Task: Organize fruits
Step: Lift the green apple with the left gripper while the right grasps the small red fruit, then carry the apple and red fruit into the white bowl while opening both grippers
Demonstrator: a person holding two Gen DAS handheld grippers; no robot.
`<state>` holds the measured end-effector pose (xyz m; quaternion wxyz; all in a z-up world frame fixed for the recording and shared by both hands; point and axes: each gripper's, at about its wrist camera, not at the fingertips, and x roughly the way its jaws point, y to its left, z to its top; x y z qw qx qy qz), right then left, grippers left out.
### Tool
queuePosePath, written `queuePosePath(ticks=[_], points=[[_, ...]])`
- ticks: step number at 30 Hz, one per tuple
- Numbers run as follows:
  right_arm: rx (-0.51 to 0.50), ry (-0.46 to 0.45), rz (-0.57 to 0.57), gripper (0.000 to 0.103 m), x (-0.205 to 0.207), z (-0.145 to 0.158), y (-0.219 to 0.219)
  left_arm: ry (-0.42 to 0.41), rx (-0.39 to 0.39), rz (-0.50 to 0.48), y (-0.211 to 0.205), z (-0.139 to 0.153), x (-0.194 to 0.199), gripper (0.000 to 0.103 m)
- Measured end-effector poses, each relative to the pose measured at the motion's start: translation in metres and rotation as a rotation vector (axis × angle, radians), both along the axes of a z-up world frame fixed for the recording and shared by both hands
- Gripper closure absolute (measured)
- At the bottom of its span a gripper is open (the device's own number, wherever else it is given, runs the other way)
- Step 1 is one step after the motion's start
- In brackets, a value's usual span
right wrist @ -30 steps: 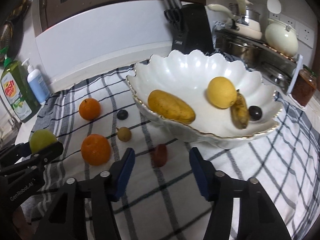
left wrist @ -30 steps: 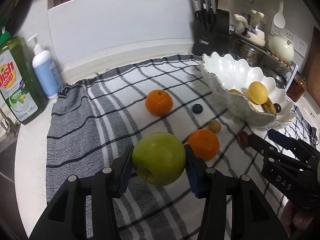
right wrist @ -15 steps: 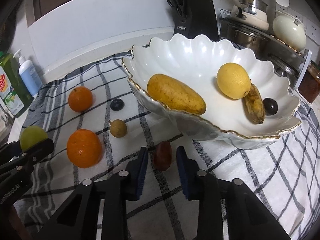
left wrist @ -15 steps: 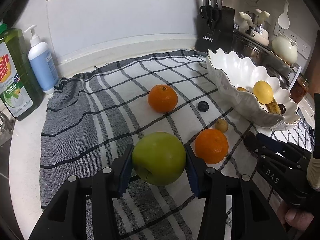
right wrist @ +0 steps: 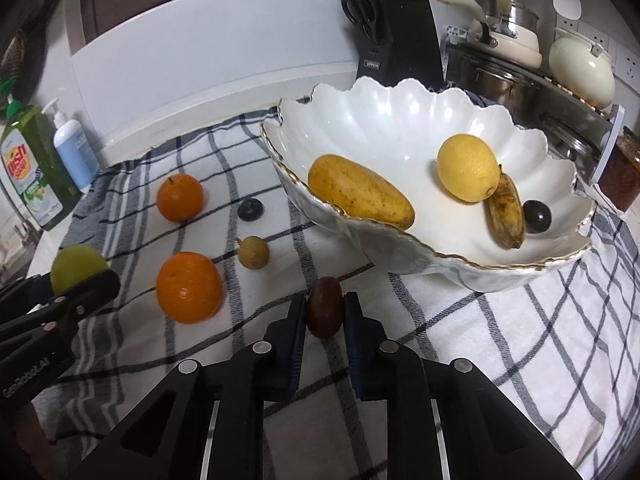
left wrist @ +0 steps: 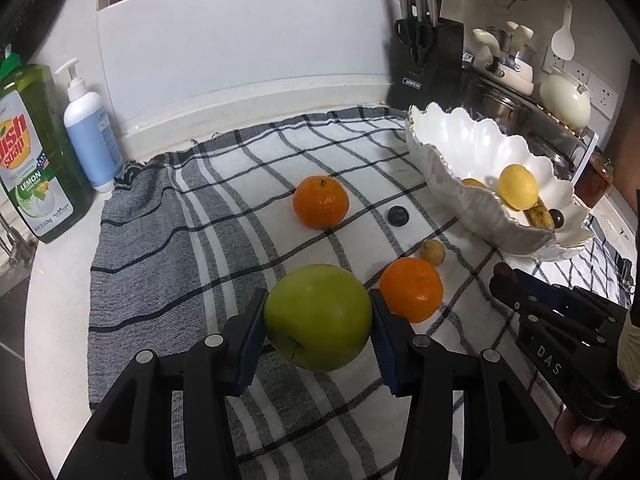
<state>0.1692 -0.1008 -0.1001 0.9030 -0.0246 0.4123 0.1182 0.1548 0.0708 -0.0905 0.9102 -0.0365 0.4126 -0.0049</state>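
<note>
Left gripper [left wrist: 318,322] clamped on a green apple [left wrist: 318,316], blue pads pressed against both flanks, jaws spread wide around the fruit; apple tilted, a split or stem dimple facing down toward the camera. Right gripper [right wrist: 325,314] pinched nearly closed on a small dark red fruit [right wrist: 325,307], oval, long axis running away from the camera along the fingers, far tip aimed at the bowl's near wall; whether lifted or resting on the cloth, cannot tell. Ahead of that, a white scalloped bowl [right wrist: 400,120] with gilt rim, sitting on a checked cloth [right wrist: 540,340]. Inside the bowl: a mango [right wrist: 360,192] lying with its long axis slanting from upper left to lower right along the near rim, a lemon [right wrist: 468,172], a small brown-spotted banana [right wrist: 506,212] lying roughly front to back just beside the lemon, a dark round fruit [right wrist: 537,216] touching the banana's right side. On the cloth, left of the bowl: a near orange [right wrist: 189,287], a far orange [right wrist: 179,197], a tan longan [right wrist: 253,253] between them, a dark blueberry [right wrist: 250,210] further back. At the far left, a green dish soap bottle [left wrist: 34,152] and a blue pump bottle [left wrist: 92,136], upright, side by side. Behind the bowl, a black knife block [right wrist: 394,40].
</note>
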Motion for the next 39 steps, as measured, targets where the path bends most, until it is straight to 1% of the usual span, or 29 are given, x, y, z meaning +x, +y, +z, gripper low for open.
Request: queuePosePath(ticks=[12,22,31,39], points=[[0.035,-0.067,-0.020,0.083,-0.027,0.036,-0.027,-0.046,0.004,-0.040,-0.026,0.028,-0.015,0.055],[0.049,-0.111,-0.078,0.083,-0.030,0.058,-0.060,-0.083,0.006,-0.092,-0.059,0.049,-0.007,0.055],[0.051,-0.141,-0.120,0.083,-0.012,0.072,-0.083,-0.117,0.001,-0.123,-0.084,0.068,0.021,0.055],[0.051,-0.137,-0.157,0.083,0.019,0.075,-0.099,-0.128,-0.012,-0.142,-0.102,0.070,0.062,0.055]])
